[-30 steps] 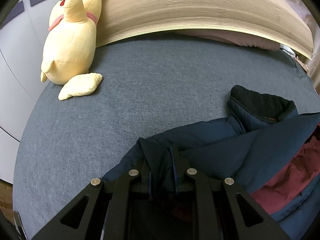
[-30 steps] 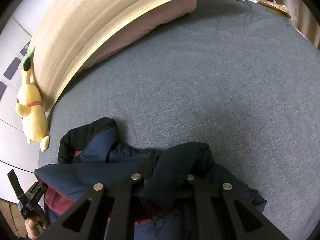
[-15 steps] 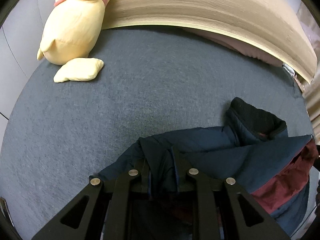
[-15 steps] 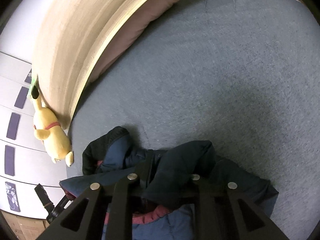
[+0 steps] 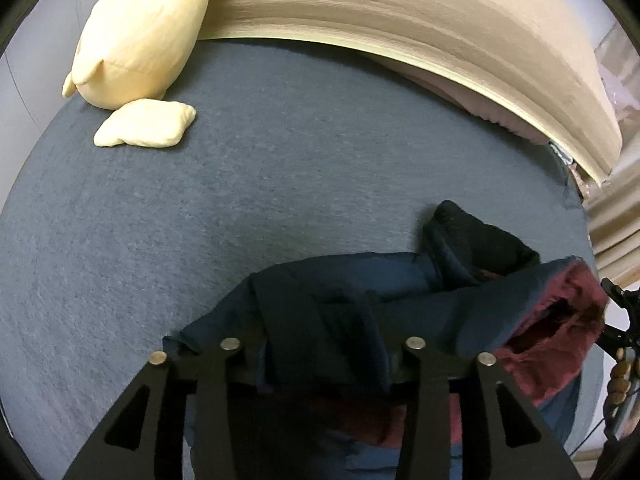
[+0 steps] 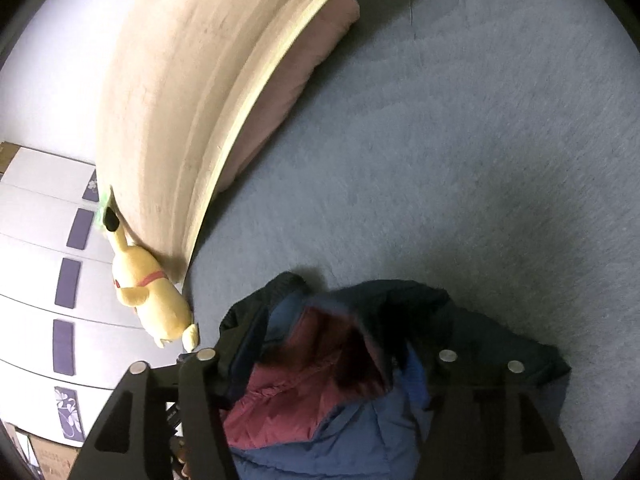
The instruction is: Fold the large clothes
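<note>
- A navy jacket with a maroon lining lies bunched at the near edge of the grey bed.
- Left gripper and right gripper have just been opening; fabric sits loose between the spread jaws.
- Risk: the puffy fold may spring back or snag a withdrawing finger.

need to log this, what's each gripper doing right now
left gripper: open, jaws just opened, navy jacket fold loose between them
right gripper: open, jaws just opened, jacket lying loose between them
</note>
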The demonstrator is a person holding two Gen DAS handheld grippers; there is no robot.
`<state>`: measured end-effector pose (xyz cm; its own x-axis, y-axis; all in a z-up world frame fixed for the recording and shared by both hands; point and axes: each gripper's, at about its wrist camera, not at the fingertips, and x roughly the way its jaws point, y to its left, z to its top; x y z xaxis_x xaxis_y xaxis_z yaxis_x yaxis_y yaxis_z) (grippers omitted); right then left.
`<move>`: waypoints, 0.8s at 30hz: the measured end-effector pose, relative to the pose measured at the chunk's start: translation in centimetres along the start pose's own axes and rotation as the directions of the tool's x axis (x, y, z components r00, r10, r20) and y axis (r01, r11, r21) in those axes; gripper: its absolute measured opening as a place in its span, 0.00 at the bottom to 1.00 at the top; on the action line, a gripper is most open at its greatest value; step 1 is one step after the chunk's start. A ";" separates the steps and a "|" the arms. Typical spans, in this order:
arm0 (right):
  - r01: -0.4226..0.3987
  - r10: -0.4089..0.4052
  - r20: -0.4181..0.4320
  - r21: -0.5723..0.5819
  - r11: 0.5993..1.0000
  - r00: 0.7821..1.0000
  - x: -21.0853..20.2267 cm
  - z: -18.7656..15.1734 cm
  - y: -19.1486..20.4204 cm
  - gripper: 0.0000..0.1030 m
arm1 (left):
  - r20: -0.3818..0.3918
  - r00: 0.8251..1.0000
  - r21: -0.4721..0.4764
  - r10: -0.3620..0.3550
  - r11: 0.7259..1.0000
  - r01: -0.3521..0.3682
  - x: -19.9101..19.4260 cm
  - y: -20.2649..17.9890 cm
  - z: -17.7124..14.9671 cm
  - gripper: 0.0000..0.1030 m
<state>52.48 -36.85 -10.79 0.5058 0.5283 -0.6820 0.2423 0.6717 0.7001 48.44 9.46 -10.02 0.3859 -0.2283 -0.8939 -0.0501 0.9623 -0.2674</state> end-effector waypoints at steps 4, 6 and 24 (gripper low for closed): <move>-0.025 0.024 0.068 0.022 0.999 0.997 -2.2 0.5 -0.1 0.70 | 0.009 0.992 -0.121 -0.123 0.985 0.124 -1.0 1.3 0.6 0.57; -0.020 0.019 0.095 0.005 1.000 0.995 -3.2 0.6 0.2 0.70 | 0.031 0.980 -0.215 -0.195 0.957 0.197 -1.5 2.3 0.9 0.64; 0.149 -0.119 0.120 -0.280 0.948 0.986 -2.5 -2.1 -0.7 0.70 | 0.181 0.980 -0.020 -0.088 0.996 0.093 -2.2 3.9 -1.3 0.66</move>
<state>49.36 -37.55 -9.99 0.5693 0.3783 -0.7299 0.0731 0.8610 0.5033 46.14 13.56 -9.57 0.5490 -0.2811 -0.7871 -0.0322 0.9339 -0.3560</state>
